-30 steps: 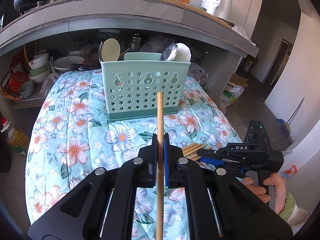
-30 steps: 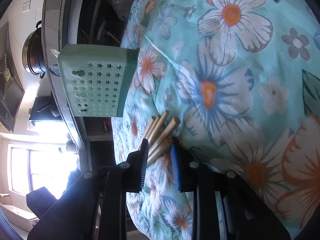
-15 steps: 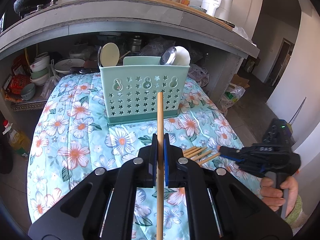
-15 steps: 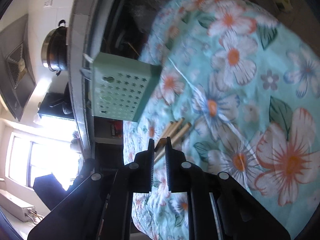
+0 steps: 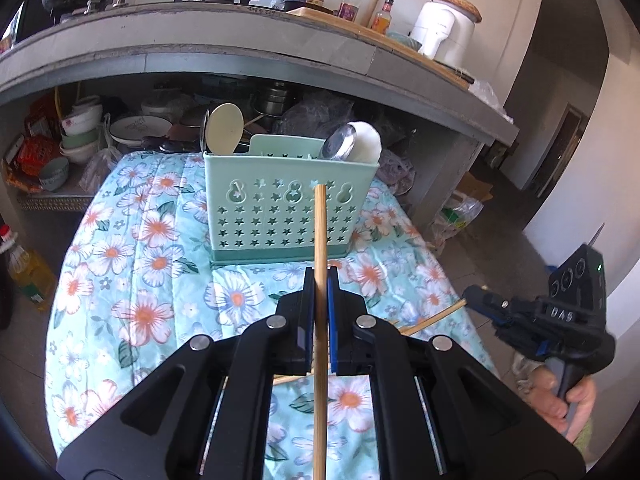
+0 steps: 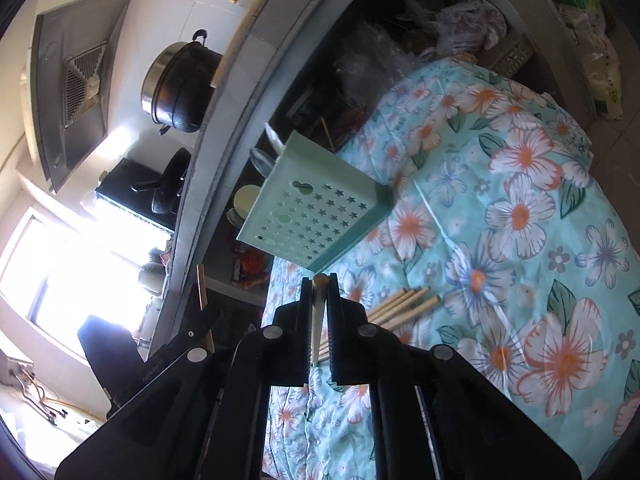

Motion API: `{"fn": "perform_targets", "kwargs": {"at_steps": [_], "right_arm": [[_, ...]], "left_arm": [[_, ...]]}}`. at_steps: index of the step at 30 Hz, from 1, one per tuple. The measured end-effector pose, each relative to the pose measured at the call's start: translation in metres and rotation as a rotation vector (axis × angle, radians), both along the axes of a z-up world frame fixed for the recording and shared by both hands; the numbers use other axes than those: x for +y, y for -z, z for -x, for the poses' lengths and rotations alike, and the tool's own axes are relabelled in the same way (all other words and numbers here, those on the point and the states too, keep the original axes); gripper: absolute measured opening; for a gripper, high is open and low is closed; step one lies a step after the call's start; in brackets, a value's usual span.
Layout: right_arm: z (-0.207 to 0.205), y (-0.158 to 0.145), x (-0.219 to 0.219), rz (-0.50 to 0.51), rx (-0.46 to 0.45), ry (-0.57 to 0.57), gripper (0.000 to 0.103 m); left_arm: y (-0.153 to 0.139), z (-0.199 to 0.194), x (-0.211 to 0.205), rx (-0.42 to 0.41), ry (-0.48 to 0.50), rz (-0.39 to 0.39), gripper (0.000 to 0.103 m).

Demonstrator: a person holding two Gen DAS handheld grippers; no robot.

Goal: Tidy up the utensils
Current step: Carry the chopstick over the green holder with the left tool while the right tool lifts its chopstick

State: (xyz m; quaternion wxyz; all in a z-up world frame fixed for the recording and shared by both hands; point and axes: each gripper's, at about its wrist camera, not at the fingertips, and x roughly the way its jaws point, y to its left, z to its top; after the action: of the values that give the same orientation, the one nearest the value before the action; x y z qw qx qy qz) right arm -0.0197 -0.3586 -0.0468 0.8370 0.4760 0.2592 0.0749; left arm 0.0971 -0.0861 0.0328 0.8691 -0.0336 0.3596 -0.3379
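In the left wrist view my left gripper [image 5: 319, 278] is shut on a wooden chopstick [image 5: 320, 232] whose tip points at the mint-green star-holed utensil basket [image 5: 280, 216]. The basket holds a beige spoon [image 5: 226, 126], a metal spoon [image 5: 340, 142] and a white spoon [image 5: 366, 146]. At the right, a hand holds my right gripper [image 5: 470, 296] above the cloth, with a chopstick [image 5: 436, 318] slanting out of it. In the right wrist view my right gripper [image 6: 319, 285] is shut on that chopstick [image 6: 320, 280], seen end-on. Several loose chopsticks [image 6: 404, 304] lie on the cloth below it.
The basket stands on a table under a floral cloth [image 5: 152, 264]. Behind it runs a concrete counter [image 5: 240, 44] with pots and bottles on top and bowls [image 5: 80, 128] stacked beneath. An oil bottle [image 5: 24, 264] stands on the floor at the left.
My right gripper has shut on one chopstick from the pile, lifted it off the cloth and rolled. My left gripper has stayed put with its chopstick.
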Motion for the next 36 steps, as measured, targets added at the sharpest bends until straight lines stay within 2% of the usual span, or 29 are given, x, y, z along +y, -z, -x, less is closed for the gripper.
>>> {"fn": "perform_targets", "kwargs": {"at_steps": [11,23,36], "right_arm": [[0.008,-0.022,-0.003,0.056,-0.056,0.027,0.007],[0.009,-0.04,-0.005,0.082,-0.101,0.038,0.007],[0.008,-0.039,-0.004,0.07,-0.097,0.033,0.007]], "left_arm": [[0.002,-0.011,0.01,0.107,-0.009,0.115,0.004],[-0.032,-0.013,0.026,0.005,-0.038,0.161,0.004],[-0.026,-0.019,0.028,0.029,-0.049,0.163,0.004]]}}
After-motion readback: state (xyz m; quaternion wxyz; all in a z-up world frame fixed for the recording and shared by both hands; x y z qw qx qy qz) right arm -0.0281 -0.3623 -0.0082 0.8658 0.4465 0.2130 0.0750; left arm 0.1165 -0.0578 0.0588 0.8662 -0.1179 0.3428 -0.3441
